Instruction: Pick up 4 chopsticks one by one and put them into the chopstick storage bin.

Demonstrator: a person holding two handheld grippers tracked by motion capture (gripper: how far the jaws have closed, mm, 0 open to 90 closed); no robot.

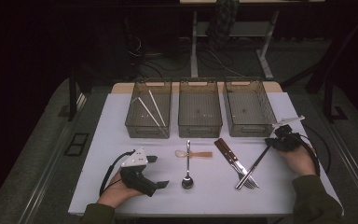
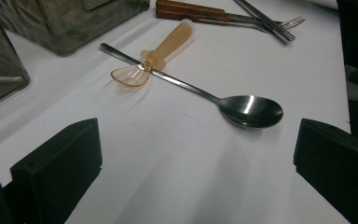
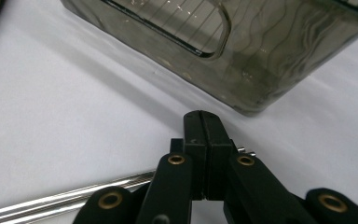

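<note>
The right gripper [image 1: 279,138], at the right of the high view, is pinching the top end of a pair of long metal chopsticks [image 1: 253,165]. In the right gripper view its jaws are pressed together with the shiny rods [image 3: 74,198] running out to the lower left beneath them and a stub poking out beside the tips, though whether both rods are caught is hard to tell. The chopsticks are lying slantwise on the white worktop [image 1: 121,116], their lower ends crossing a wood-handled fork and knife [image 1: 233,158] at centre right.

The step in hand looks like picking up the chopsticks to sort them. The smoky plastic bin on the right [image 1: 249,107] is sitting just above that gripper, while the left bin [image 1: 149,109] is already holding two pale sticks [image 1: 149,112].

The left gripper [image 1: 156,172], at lower left, is resting with jaws spread wide, facing a steel spoon [image 2: 249,111] lying across a translucent amber plastic spoon [image 2: 158,53].

The next move probably calls for lifting the chopsticks cleanly off the fork and knife without dragging them, then carrying them over a bin's rim.
</note>
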